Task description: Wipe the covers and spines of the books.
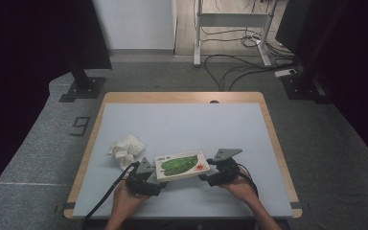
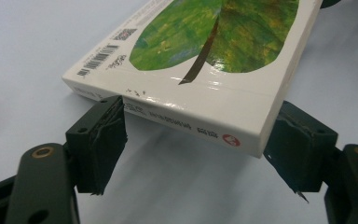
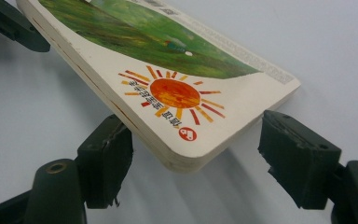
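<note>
A board book (image 1: 182,165) with a green leaf and an orange sun on its white cover is near the table's front edge. My left gripper (image 1: 157,178) is at its left end. In the left gripper view the barcode end of the book (image 2: 205,56) reaches between the jaws of the left gripper (image 2: 200,128), which stand open on either side of the spine. My right gripper (image 1: 207,172) is at the book's right end. In the right gripper view the sun corner of the book (image 3: 177,98) sits between the open jaws of the right gripper (image 3: 196,140), with a gap at the right pad (image 3: 293,154).
A crumpled white wad (image 1: 126,147) lies on the grey table mat (image 1: 182,124) just left of and behind the book. Black stands and cables are on the floor beyond the table's far edge.
</note>
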`<state>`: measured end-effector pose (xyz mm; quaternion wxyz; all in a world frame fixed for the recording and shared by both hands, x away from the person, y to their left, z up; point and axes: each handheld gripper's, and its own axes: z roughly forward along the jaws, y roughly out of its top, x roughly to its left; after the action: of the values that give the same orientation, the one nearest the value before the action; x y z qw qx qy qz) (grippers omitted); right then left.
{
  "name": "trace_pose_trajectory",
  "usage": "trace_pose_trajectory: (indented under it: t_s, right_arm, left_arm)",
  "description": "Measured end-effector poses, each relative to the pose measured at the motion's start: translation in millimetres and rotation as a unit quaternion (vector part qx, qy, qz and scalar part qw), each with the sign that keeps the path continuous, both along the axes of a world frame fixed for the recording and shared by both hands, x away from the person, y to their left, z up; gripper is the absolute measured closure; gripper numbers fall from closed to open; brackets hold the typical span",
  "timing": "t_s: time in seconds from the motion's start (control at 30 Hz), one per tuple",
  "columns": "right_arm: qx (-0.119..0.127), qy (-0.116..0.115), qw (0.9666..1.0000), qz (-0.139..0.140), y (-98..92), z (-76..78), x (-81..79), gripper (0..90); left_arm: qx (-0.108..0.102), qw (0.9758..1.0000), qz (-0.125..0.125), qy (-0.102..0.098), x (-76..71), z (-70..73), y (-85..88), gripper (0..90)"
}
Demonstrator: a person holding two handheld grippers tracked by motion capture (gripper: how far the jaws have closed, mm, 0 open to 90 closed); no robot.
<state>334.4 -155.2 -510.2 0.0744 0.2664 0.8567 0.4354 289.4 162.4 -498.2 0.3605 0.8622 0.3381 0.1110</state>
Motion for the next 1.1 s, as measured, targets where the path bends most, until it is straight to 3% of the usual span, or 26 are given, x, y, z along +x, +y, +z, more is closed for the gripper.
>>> trace_pose_trajectory:
  t_s: [0.3, 0.63, 1.1]
  right_arm:
    - [0.003, -0.001, 1.0000, 0.001, -2.6, -10.2, -5.3, 26.0]
    - [-0.003, -0.012, 0.9999, -0.002, -3.4, -13.1, -7.6, 27.6]
    - [-0.032, -0.022, 0.9992, 0.005, -4.0, -19.9, -13.3, 26.9]
  left_arm:
    - [0.010, 0.9999, -0.003, -0.011, -7.1, -6.6, -2.5, 24.1]
    - [0.005, 0.9998, 0.000, -0.021, -11.1, -11.6, -3.8, 24.0]
    - [0.025, 0.9995, -0.007, -0.018, -16.0, -21.5, -8.7, 23.8]
